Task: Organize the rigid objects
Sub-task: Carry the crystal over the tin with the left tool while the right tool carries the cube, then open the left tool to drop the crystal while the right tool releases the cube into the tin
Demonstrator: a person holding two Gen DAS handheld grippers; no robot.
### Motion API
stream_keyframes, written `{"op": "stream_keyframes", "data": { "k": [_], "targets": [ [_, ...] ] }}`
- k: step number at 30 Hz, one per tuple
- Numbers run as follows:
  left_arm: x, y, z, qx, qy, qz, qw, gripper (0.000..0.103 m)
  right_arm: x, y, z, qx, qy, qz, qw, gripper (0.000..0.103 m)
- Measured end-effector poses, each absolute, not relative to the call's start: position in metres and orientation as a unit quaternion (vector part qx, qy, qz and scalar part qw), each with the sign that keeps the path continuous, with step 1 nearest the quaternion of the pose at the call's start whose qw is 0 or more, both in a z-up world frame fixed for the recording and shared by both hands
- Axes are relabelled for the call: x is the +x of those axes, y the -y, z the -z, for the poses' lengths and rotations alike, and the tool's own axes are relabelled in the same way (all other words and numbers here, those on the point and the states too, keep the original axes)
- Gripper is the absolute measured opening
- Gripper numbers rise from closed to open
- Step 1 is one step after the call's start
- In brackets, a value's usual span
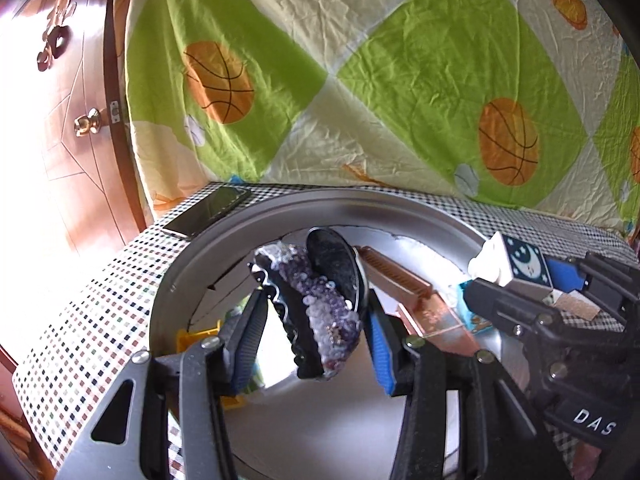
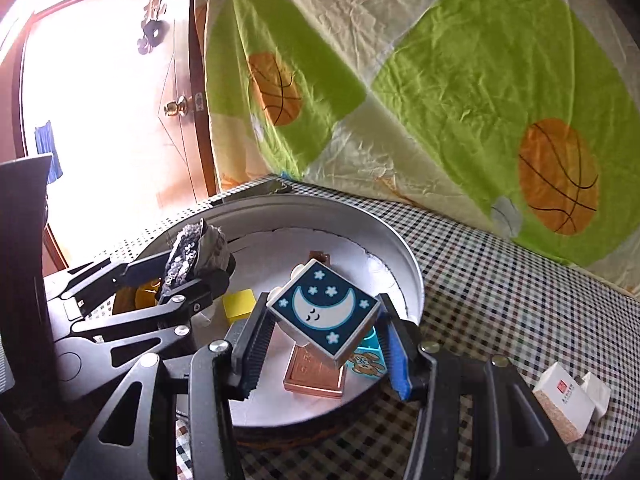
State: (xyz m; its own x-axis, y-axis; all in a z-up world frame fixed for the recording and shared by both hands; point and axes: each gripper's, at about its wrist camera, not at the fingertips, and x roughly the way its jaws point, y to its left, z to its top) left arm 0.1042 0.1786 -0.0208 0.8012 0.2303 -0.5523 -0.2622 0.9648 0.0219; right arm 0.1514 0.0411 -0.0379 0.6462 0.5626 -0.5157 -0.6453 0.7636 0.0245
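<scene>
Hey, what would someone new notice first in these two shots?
Probably the moon-and-stars block, clamped in the right tongs above the round metal tray. Next, the sparkly purple crystal rock, held in the left tongs over the same tray. Behind hangs a bright green basketball-print sheet.

Harsh daylight blows out the door [image 1: 76, 128] at left; fisheye edges bend and darken, perhaps slightly soft.

Two grippers are showing, a left gripper [image 1: 316, 320] and a right gripper [image 2: 324, 344]. One round metal tray [image 2: 404, 256] is sitting there. One purple crystal rock [image 1: 320, 304], one moon block [image 2: 324, 308], one yellow block [image 2: 239, 305], one copper heatsink [image 2: 314, 376] and one phone [image 1: 208, 210] are showing, plus two small white boxes [image 2: 568, 404].
</scene>
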Motion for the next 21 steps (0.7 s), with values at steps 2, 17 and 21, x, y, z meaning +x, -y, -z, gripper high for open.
{"op": "stream_keyframes", "data": {
  "k": [2, 17, 21],
  "targets": [
    [0.107, -0.181, 0.023, -0.025, -0.292, -0.133, 0.947, 0.047, 0.156, -0.046, 0.042, -0.081, -0.264, -0.337, 0.900, 0.053],
    [0.102, -0.192, 0.021, -0.025, -0.283, -0.183, 0.941, 0.080, 0.170, -0.049, 0.045, -0.049, -0.257, -0.346, 0.901, 0.065],
    [0.096, -0.186, 0.014, -0.029, -0.269, -0.184, 0.945, 0.093, 0.169, -0.033, 0.037, -0.032, -0.252, -0.336, 0.907, 0.067]
  ]
}}
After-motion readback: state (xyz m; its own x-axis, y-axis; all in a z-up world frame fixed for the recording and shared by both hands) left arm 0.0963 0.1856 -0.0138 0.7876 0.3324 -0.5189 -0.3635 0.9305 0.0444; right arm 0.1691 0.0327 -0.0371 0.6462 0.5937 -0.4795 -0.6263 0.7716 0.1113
